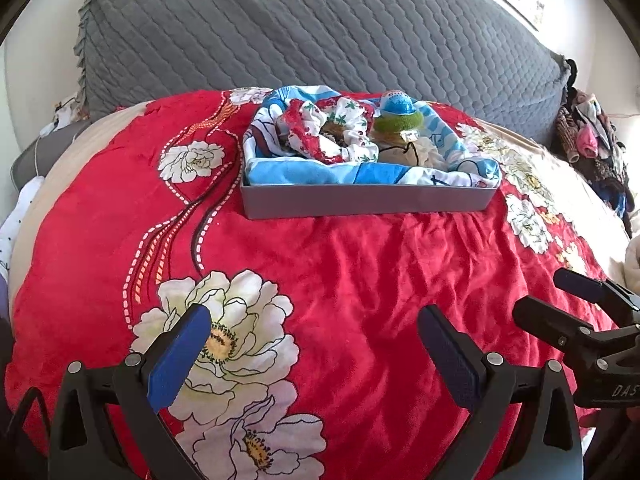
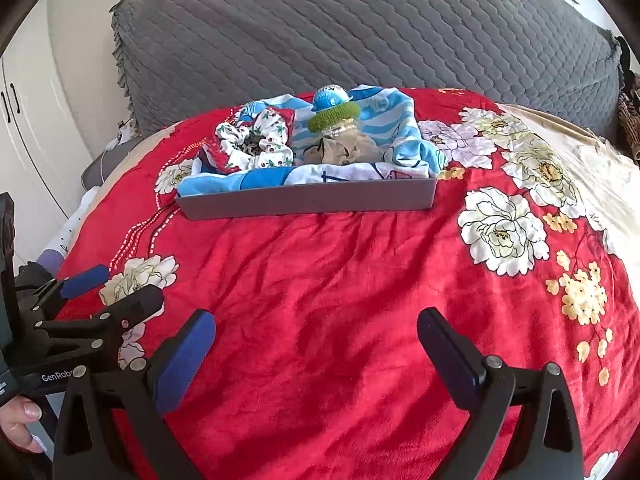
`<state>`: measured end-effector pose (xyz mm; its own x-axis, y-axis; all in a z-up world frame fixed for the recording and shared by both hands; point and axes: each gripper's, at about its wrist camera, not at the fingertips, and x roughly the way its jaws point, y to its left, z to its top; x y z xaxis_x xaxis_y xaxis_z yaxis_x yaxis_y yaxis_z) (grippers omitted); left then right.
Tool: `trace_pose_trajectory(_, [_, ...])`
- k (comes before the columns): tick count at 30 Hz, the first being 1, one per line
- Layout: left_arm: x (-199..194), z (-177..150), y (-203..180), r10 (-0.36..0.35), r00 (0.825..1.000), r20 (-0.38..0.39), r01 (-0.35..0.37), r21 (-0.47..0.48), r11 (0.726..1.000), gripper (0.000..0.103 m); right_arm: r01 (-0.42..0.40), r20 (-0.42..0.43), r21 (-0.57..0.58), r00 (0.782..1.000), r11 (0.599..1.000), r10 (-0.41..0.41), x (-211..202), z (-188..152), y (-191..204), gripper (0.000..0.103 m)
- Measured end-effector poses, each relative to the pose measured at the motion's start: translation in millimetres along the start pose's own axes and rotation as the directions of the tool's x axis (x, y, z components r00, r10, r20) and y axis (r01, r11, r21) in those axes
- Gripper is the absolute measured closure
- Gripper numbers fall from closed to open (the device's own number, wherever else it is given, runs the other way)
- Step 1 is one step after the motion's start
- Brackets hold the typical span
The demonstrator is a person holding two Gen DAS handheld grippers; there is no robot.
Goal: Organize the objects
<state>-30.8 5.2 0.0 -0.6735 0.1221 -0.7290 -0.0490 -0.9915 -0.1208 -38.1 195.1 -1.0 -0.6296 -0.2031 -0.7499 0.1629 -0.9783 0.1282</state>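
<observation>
— Left wrist view first: what have you got?

— My left gripper (image 1: 314, 334) hangs over the red blanket (image 1: 360, 280) with its blue pads spread wide and nothing between them. A big white flower print lies under the left pad. My right gripper (image 1: 560, 300) pokes in at the right edge, just beside mine.

— And the things to sort?

— They sit in the grey tray (image 1: 368, 200), well ahead of both grippers, near the grey quilted cushion (image 1: 300, 32). A blue-and-white cloth (image 1: 320, 174) lines the tray and spills over its rim. On it, at the left, lies a scrunchie (image 1: 340, 132) in white and red print. To its right stands a small bottle with a blue cap (image 1: 396, 104) and a green band (image 1: 398, 122) round its neck, with a beige pouch (image 1: 404, 154) in front of it.

— Right wrist view?

— My right gripper (image 2: 316, 334) is also wide apart and empty, low over the blanket (image 2: 340, 280). The tray (image 2: 308, 200) lies ahead, slightly to the left. My left gripper (image 2: 116, 292) shows at the lower left, and part of a hand (image 2: 20, 424) holds its grip. White cupboard doors (image 2: 24, 120) stand at the far left.
</observation>
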Motion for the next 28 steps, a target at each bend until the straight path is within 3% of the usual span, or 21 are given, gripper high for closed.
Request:
trace_pose_trajectory(19, [-1.5,0.2,-3.4,0.022,0.999,0.044,-0.023,0.006,1.000,0.000,-0.013,-0.007,0.008,1.000,1.000,0.013,7.1,-3.4,0.6,0.001])
trace_pose_trajectory(28, [2.6,-0.6,-1.5,0.023,1.000,0.015,-0.023,0.006,1.000,0.000,-0.010,-0.006,0.010,1.000,1.000,0.010,6.5,-2.9,0.0,0.001])
